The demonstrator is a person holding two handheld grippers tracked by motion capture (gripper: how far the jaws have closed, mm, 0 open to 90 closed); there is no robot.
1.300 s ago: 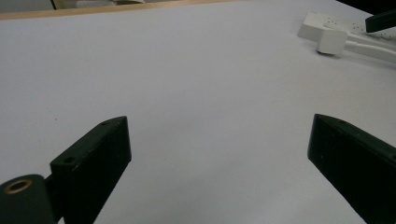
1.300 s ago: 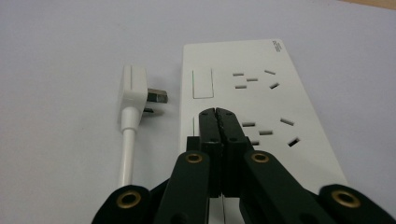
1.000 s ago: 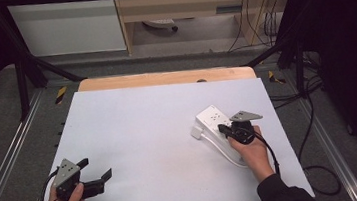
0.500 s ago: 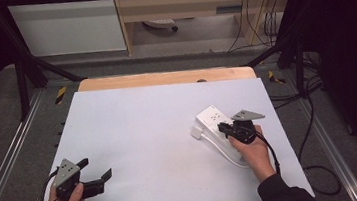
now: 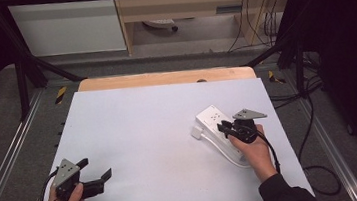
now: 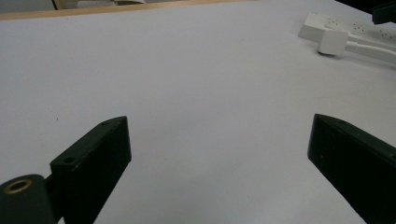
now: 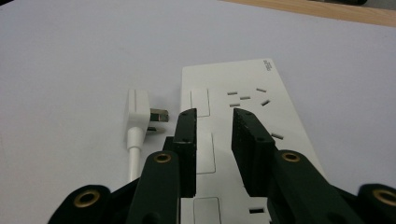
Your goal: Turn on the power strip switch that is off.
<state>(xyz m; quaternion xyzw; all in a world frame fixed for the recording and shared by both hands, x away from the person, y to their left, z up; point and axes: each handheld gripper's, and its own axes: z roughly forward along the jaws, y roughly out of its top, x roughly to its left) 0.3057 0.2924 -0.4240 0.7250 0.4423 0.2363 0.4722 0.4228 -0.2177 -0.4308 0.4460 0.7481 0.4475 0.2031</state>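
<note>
Smooth matte white tabletop (image 5: 160, 132) with a wood edge strip (image 5: 164, 78) up top, dark room around. Glossy white power strip (image 5: 214, 122) sits right of centre, its plug (image 7: 138, 108) alongside. Right gripper (image 5: 225, 125) hovers over it, jaws slightly apart; left gripper (image 5: 96, 170) lower left, jaws wide.

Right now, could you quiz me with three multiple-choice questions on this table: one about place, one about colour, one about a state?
1. Where does the white plastic power strip lie on the white table?
A. the person's left
B. the person's right
C. centre

2. What colour is the flat plug?
A. black
B. white
C. orange

3. How do the left tool's jaws stand?
A. wide apart
C. clamped on the plug
B. pressed together

Answers: 1 B, it sits under the right tool. 2 B, it matches the strip. 3 A, bare table shows between them.
</note>
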